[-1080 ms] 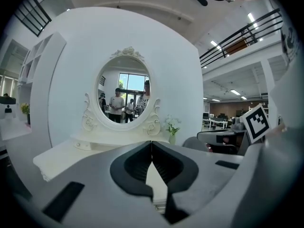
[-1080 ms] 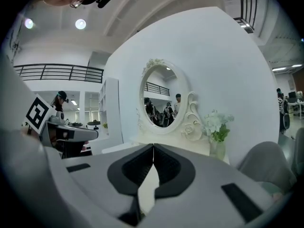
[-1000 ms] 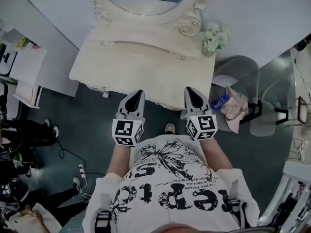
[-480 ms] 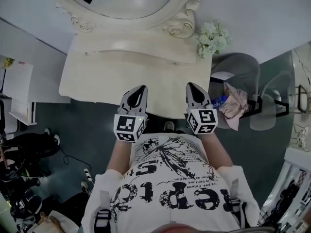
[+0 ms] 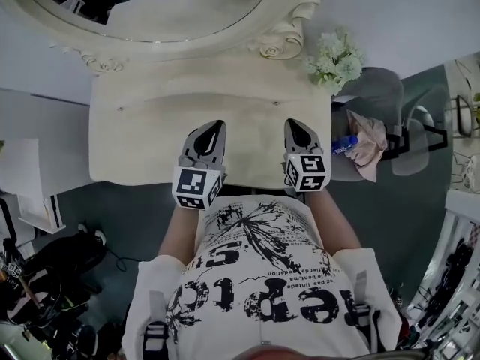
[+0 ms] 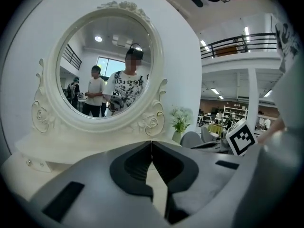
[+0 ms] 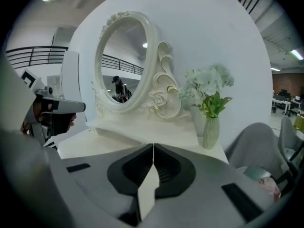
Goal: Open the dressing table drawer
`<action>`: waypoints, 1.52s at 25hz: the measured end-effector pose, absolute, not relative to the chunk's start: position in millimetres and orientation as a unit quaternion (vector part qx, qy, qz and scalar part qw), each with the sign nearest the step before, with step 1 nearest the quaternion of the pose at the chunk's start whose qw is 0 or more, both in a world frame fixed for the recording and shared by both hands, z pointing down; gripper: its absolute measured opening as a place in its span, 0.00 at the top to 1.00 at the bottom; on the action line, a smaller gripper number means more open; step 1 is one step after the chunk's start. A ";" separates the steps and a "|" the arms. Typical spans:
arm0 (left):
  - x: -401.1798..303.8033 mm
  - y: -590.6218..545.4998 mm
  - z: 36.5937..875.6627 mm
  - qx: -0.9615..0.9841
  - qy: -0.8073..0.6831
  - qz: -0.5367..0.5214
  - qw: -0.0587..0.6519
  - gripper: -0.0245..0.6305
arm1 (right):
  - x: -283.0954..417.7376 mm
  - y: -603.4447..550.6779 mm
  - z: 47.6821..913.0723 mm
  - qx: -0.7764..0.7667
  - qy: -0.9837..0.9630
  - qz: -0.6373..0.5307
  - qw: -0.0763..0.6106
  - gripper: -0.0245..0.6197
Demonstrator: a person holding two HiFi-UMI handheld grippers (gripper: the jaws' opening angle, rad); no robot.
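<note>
While both grippers hover over the dressing table [image 5: 150,145], neither holds anything.
Left gripper [image 5: 215,126] and right gripper [image 5: 297,126] sit side by side above the tabletop's near edge, jaws pressed together and empty (each gripper view shows the tips meeting). Beyond them a low drawer tier [image 5: 195,97] with small knobs runs under the oval mirror [image 5: 180,21], and a vase of flowers [image 5: 335,51] stands at the right corner. Any drawer below the top is hidden.
</note>
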State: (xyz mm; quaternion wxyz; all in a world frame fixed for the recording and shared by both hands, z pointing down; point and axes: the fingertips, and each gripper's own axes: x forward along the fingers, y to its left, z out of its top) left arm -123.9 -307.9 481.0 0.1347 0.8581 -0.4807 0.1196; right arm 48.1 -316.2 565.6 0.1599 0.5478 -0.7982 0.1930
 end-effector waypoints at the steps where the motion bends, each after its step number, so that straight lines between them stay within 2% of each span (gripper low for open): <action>1: -129.1 -311.3 483.8 0.859 -0.478 0.120 0.137 0.93 | 44.7 -320.1 572.3 0.552 -0.794 0.194 0.167 0.93; 7: -154.3 -323.6 503.5 0.861 -0.467 0.127 0.156 0.93 | 33.1 -338.8 627.7 0.559 -0.764 0.240 0.215 0.92; 9: -158.7 -326.2 507.9 0.862 -0.464 0.129 0.159 0.93 | 30.9 -346.1 642.2 0.559 -0.756 0.252 0.227 0.78; 10: -160.3 -327.1 510.0 0.862 -0.463 0.130 0.161 0.93 | 29.9 -349.8 647.5 0.560 -0.754 0.255 0.232 0.76; 23: -168.4 -327.5 523.2 0.867 -0.444 0.143 0.175 0.93 | 29.8 -386.3 665.4 0.592 -0.717 0.259 0.261 0.78; 38: -163.0 -325.5 517.0 0.871 -0.439 0.142 0.166 0.93 | 27.0 -354.9 666.0 0.584 -0.715 0.283 0.260 0.79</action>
